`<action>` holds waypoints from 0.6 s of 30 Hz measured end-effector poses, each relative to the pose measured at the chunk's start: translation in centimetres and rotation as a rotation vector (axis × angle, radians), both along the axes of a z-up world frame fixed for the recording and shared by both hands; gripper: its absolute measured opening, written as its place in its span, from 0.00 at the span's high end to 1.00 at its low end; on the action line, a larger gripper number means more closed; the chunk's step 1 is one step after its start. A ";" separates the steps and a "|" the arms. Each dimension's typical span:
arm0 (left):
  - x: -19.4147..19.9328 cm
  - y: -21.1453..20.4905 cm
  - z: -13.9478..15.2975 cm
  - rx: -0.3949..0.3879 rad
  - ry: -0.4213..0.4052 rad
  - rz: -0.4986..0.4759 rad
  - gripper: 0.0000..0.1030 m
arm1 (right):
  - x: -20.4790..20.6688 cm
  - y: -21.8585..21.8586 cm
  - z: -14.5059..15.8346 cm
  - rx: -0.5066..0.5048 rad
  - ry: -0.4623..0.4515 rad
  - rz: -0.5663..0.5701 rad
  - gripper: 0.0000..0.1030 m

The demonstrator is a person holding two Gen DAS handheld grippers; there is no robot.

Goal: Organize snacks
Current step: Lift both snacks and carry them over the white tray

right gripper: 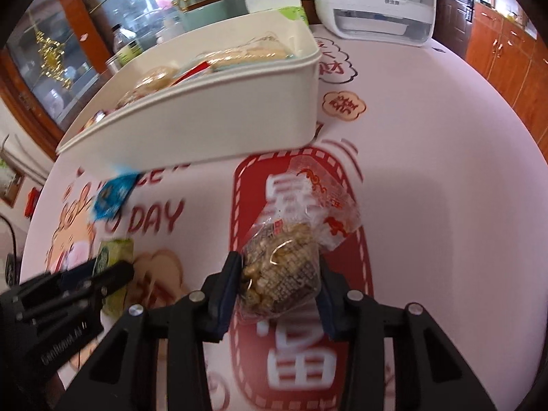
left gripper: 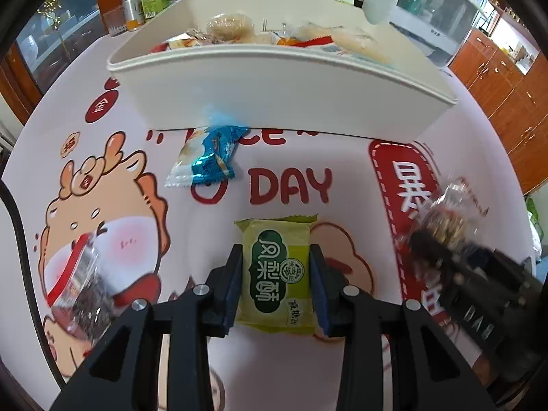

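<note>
My left gripper (left gripper: 276, 286) is shut on a green pineapple-cake packet (left gripper: 277, 274) just above the printed tablecloth. My right gripper (right gripper: 279, 286) is shut on a clear bag of nut brittle (right gripper: 284, 267); it shows blurred at the right of the left wrist view (left gripper: 445, 226). A white bin (left gripper: 274, 92) holding several snacks stands ahead, also in the right wrist view (right gripper: 212, 113). A blue candy packet (left gripper: 214, 157) on a white packet (left gripper: 181, 164) lies in front of the bin. A clear packet with a red stripe (left gripper: 80, 287) lies at the left.
Jars and a can (left gripper: 135, 10) stand behind the bin at the left. A white appliance (right gripper: 376, 3) stands at the back right. Wooden cabinets (left gripper: 507, 89) run along the right. A black cable (left gripper: 24, 250) hangs at the table's left edge.
</note>
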State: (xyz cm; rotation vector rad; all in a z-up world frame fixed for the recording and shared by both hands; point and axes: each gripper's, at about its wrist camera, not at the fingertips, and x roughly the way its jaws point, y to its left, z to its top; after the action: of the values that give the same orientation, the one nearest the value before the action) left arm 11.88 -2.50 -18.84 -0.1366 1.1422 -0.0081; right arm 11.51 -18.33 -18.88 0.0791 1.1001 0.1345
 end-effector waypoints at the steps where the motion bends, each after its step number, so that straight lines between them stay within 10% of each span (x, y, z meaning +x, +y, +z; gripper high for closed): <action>1: -0.5 -0.2 0.5 -0.003 -0.004 0.000 0.66 | -0.6 0.1 0.1 0.002 0.004 0.013 0.60; 18: -1.9 4.9 9.6 0.104 -0.143 0.098 0.66 | -3.8 3.4 8.7 0.001 -0.151 0.170 0.60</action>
State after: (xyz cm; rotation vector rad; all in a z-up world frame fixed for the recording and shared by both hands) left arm 9.99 2.44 -9.22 -0.0978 0.9903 0.1267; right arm 7.68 -14.96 -10.22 -0.0241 0.9553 0.2892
